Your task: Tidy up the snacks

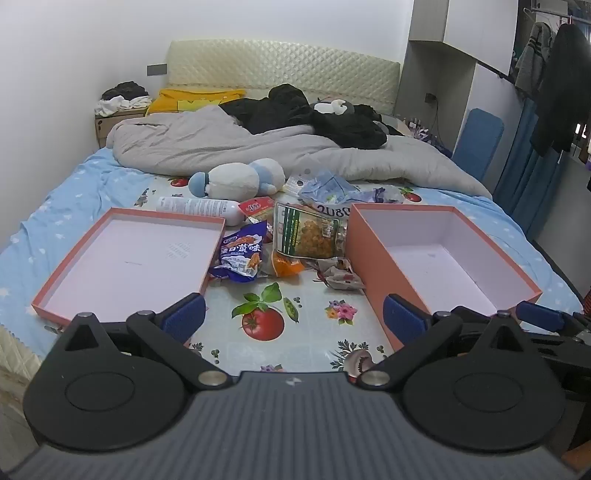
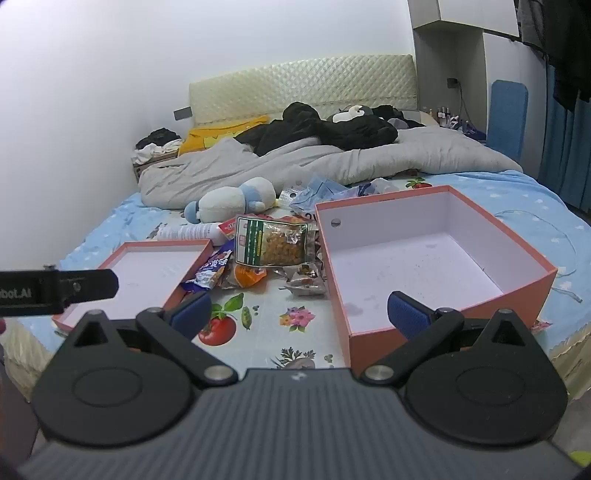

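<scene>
Bed (image 1: 92, 177): snacks (image 1: 310, 236) beyond spread jaws.

domestic bedroom. a bed (image 1: 66, 206) fills most of both views, with a quilted cream headboard (image 1: 280, 70) against a plain white wall. a crumpled grey duvet (image 1: 221, 147), dark clothes (image 1: 314, 114) and a yellow pillow (image 1: 192, 99) lie at its head; a plush toy (image 1: 236, 179) sits mid-bed. a printed mat (image 1: 266, 317) with fruit and flowers covers the near part. white wardrobe units (image 1: 465, 33) stand to the right, beside hanging garments (image 1: 557, 85) and a blue curtain (image 1: 528, 177). small bottles (image 2: 443, 112) crowd a bedside surface.
</scene>
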